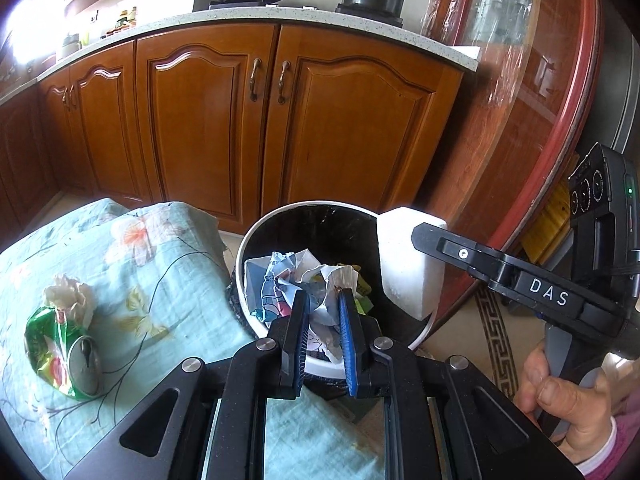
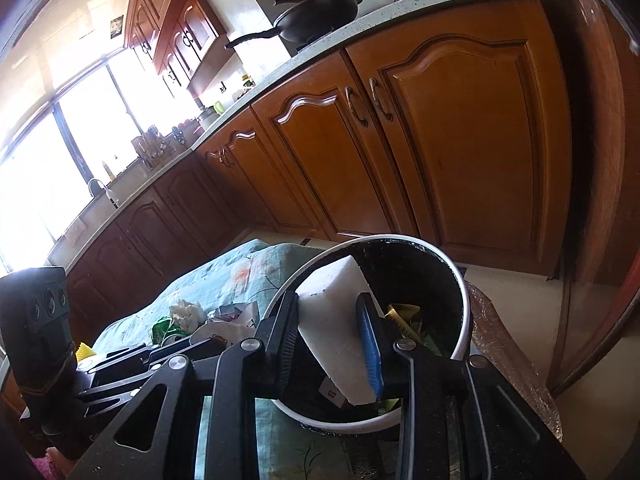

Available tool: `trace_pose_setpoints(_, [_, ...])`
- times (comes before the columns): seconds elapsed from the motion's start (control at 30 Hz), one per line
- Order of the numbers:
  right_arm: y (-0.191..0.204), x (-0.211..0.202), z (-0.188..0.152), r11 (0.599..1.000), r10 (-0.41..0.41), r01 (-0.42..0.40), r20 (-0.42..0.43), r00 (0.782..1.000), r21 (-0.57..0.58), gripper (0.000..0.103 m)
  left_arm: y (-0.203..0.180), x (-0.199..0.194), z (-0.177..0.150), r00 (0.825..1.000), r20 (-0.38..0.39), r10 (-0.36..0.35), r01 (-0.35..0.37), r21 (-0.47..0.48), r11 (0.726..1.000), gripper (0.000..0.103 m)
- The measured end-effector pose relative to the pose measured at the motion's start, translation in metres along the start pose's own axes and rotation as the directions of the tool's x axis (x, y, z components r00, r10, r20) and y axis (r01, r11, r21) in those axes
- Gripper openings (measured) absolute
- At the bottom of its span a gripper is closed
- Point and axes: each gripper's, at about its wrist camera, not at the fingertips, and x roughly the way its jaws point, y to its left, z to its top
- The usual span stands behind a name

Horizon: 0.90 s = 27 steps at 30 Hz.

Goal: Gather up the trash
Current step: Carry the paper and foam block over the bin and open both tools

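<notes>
In the left wrist view my left gripper (image 1: 323,300) is shut on a crumpled piece of white printed paper (image 1: 326,312), above a white-rimmed bin (image 1: 240,264) with a black liner. Several crumpled wrappers (image 1: 276,276) lie inside the bin. My right gripper (image 2: 327,304) is shut on a white foam block (image 2: 340,336), which hangs over the bin's rim (image 2: 464,292). The left wrist view shows the same block (image 1: 412,268) at the bin's right side, one right finger (image 1: 452,246) against it and a hand (image 1: 568,400) on the handle.
The bin stands against a table with a teal flowered cloth (image 1: 160,280). On the cloth lie a green wrapper (image 1: 44,344), a can (image 1: 84,364) and a white tissue (image 1: 70,296). Wooden cabinets (image 1: 280,120) stand behind; a round tabletop (image 1: 540,120) leans at the right.
</notes>
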Motion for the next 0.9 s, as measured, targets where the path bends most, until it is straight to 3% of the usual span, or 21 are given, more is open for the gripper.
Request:
trace_pose_setpoints(0.7, [-0.018,0.021,0.001,0.999,-0.034,0.035,-0.045,0.998,0.018,0.032,-0.004,0.039,0.006,0.999,-0.047,0.004,-0.004,-0.014,1.000,0.015])
trace_pose_setpoints(0.83, [-0.020,0.024,0.002,0.999,-0.033,0.034,-0.048,0.998,0.025,0.041,-0.005,0.038,0.007,0.999,-0.050,0.008,-0.009,-0.023,1.000,0.027])
trace_pose_setpoints(0.9, [-0.021,0.023,0.003,0.999,-0.033,0.034,-0.041,0.999,0.036,0.056,-0.005,0.033,0.006,0.999,-0.037,0.019,-0.020,-0.023,1.000,0.049])
